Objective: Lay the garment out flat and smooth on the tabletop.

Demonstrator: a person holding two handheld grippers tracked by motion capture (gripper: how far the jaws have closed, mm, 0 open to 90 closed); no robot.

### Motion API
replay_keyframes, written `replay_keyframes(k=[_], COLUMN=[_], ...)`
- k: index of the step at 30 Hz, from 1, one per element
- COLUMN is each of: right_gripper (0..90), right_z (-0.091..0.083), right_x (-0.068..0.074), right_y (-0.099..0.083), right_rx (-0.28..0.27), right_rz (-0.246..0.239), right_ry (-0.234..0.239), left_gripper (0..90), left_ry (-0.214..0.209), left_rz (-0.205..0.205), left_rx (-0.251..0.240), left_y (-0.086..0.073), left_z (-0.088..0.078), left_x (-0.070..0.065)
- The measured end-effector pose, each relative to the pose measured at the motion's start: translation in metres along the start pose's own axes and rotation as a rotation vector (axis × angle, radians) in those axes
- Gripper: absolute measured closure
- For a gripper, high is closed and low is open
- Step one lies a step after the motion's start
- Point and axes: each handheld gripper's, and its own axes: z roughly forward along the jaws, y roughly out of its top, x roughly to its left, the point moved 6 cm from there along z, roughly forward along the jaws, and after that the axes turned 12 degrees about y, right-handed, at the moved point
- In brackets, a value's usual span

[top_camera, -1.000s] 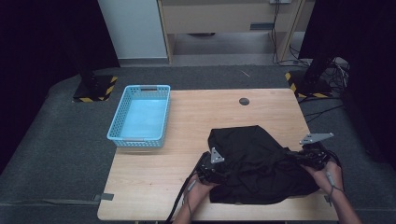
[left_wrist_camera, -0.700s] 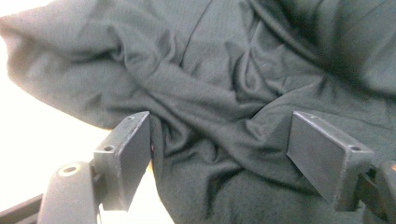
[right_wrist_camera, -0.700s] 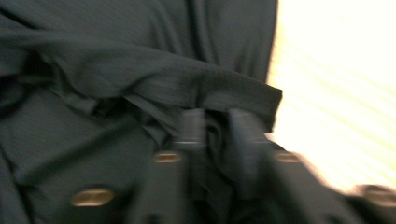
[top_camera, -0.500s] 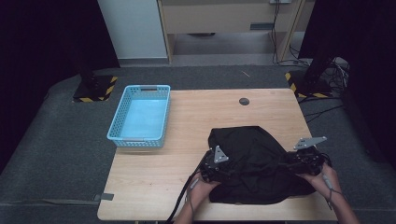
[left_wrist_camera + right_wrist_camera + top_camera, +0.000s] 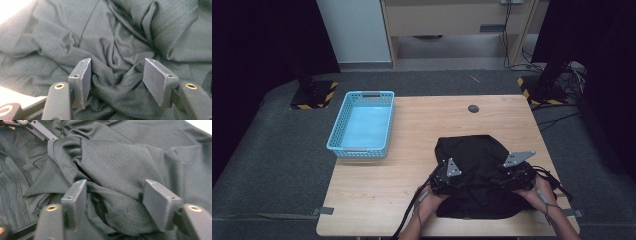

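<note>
A black mesh garment point(image 5: 474, 150) lies crumpled on the near right part of the wooden table point(image 5: 377, 200). My left gripper point(image 5: 451, 176) rests on its left side. In the left gripper view its jaws have just been closing around a raised fold of the cloth point(image 5: 115, 72), and the left gripper point(image 5: 116, 77) still stands apart from it. My right gripper point(image 5: 507, 176) is over the garment's right half. Its jaws came apart a moment ago, then narrowed slightly. In the right gripper view they straddle a loose fold point(image 5: 120, 162), the right gripper point(image 5: 115, 200) not pinching it.
A light blue plastic basket point(image 5: 362, 125) stands at the table's left edge. A small dark disc point(image 5: 473, 108) lies near the far edge. Part of the left gripper point(image 5: 37, 128) shows at the top left of the right gripper view.
My right gripper has let go of the garment's right edge and moved left, inward over the cloth. The left gripper has stayed in place while its jaws narrowed.
</note>
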Motion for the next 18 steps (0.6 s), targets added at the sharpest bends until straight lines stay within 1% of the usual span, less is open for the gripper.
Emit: replay_keyframes(k=[1,3,5,7,8,9,11,12,13,14,15,16,18], right_gripper=[44.0,57.6,72.2,80.0,82.3,83.2,83.7,83.9,84.0,84.1,84.2,84.2,84.3], right_z=[0.002,0.004,0.002,0.0,-0.002,-0.004,-0.008,-0.011,-0.013,-0.016,-0.022,-0.022,-0.029], right_x=[0.0,-0.002,-0.003,-0.004,-0.004,-0.005,-0.006,-0.007,-0.007,-0.008,-0.01,-0.01,-0.013], right_y=[0.0,0.0,0.0,0.0,0.001,0.002,0.002,0.003,0.003,0.003,0.002,0.002,0.0], right_rx=[0.0,0.006,0.007,0.004,-0.004,-0.009,-0.019,-0.027,-0.033,-0.036,-0.039,-0.039,-0.034], right_rz=[0.007,0.006,0.019,0.043,0.054,0.065,0.087,0.091,0.099,0.106,0.112,0.112,0.115], right_ry=[0.002,-0.018,-0.03,-0.021,-0.012,-0.006,-0.002,-0.001,-0.003,-0.008,-0.024,-0.024,-0.051], left_gripper=[40.5,40.8,42.0,42.5,42.8,43.0,43.0,43.0,43.0,43.0,43.0,43.0,42.9], left_ry=[-0.001,-0.004,-0.015,-0.017,-0.011,-0.008,-0.004,-0.005,-0.005,-0.006,-0.01,-0.014,-0.017], left_rz=[-0.011,-0.025,-0.038,-0.049,-0.037,-0.033,-0.036,-0.032,-0.037,-0.034,-0.043,-0.045,-0.055], left_rx=[0.002,0.008,0.011,0.014,0.018,0.02,0.024,0.027,0.024,0.028,0.027,0.031,0.027], left_y=[0.0,-0.002,-0.004,-0.007,-0.009,-0.01,-0.012,-0.013,-0.014,-0.015,-0.016,-0.017,-0.018], left_z=[0.0,0.0,-0.001,-0.003,-0.004,-0.005,-0.007,-0.008,-0.008,-0.009,-0.01,-0.01,-0.011], left_x=[0.0,0.002,0.005,0.008,0.009,0.01,0.012,0.013,0.013,0.014,0.014,0.015,0.016])
